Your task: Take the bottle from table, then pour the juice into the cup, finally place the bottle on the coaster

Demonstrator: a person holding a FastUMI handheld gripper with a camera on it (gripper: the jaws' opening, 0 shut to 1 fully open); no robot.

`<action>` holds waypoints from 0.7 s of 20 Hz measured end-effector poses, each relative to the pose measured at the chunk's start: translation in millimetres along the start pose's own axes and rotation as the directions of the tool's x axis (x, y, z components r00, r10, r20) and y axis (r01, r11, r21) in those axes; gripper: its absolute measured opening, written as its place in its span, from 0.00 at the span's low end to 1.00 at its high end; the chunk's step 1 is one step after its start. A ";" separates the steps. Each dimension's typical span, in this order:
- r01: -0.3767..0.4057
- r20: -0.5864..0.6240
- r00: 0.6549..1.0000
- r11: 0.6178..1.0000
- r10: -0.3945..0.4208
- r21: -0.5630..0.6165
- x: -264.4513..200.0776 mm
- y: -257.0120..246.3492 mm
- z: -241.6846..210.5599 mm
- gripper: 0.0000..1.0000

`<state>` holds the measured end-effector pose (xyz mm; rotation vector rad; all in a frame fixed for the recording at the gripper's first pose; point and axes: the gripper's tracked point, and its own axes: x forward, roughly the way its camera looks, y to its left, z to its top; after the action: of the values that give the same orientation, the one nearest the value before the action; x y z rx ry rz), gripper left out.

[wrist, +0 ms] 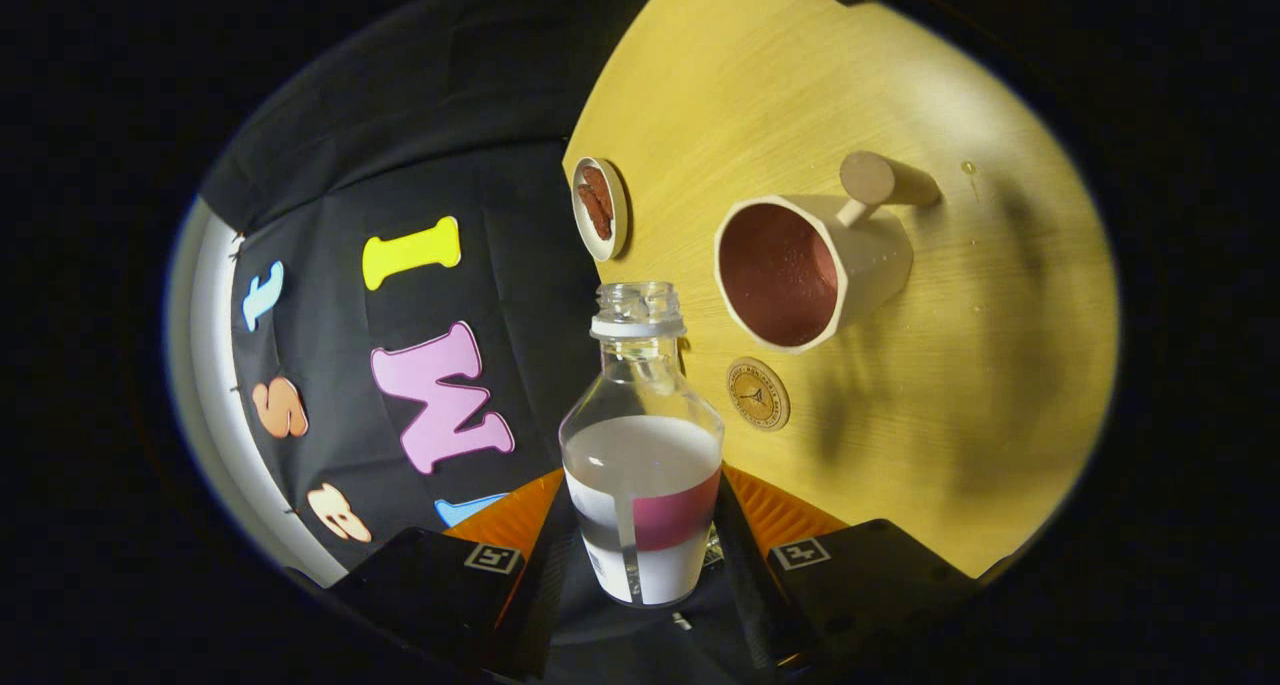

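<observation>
- Bottle [642,445] sits right between the two fingers of the gripper [643,555], its lower body and label wedged in the gap, so the jaws are clamped on it from both sides at about the width of the bottle.
- Fingers [745,545] press against the label band low on the bottle, one on each flank; the neck and open mouth stick out well ahead of them.
- Cap is off: the threaded mouth is bare, with a pale ring just below it.
- Liquid inside is clear and fills roughly the lower half of the bottle's body; its surface shows as a pale oval above the label.
- Gripper is rolled hard to one side, so the table [900,445] stands like a wall beside the bottle, and the booth's dark cloth takes the other side.
- Cup [810,270] is beyond the fingers, past the bottle's mouth and off to the table side; it is cream outside, reddish brown inside, with a knob-like handle on its far side. Bottle mouth and cup rim are near but apart.
- Coaster [757,394], a small round tan disc, lies on the table just beside the bottle's shoulder, nearer the fingers than the cup.
- Small dish [599,208] with something reddish brown in it lies farther off, at the table's edge beyond the bottle mouth.
- Few wet drops [968,168] glint on the wood past the cup's handle.
</observation>
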<state>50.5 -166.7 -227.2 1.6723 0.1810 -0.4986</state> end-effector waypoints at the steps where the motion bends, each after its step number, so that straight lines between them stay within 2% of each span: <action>1: -0.009 0.026 1.000 0.999 0.010 -0.048 -3.4 0.4 1.2 0.76; 4: -0.035 0.095 0.994 0.987 0.050 -0.157 -10.3 5.7 1.4 0.76; 7: -0.035 0.122 0.990 0.952 0.076 -0.303 -15.0 7.9 -14.4 0.75; 10: -0.013 0.159 0.982 0.876 0.103 -0.483 -17.0 13.1 -24.7 0.76; 14: 0.024 0.206 0.966 0.733 0.160 -0.680 -26.1 27.6 -34.5 0.76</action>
<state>45.8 -133.6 -188.3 0.8749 0.0940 -0.5043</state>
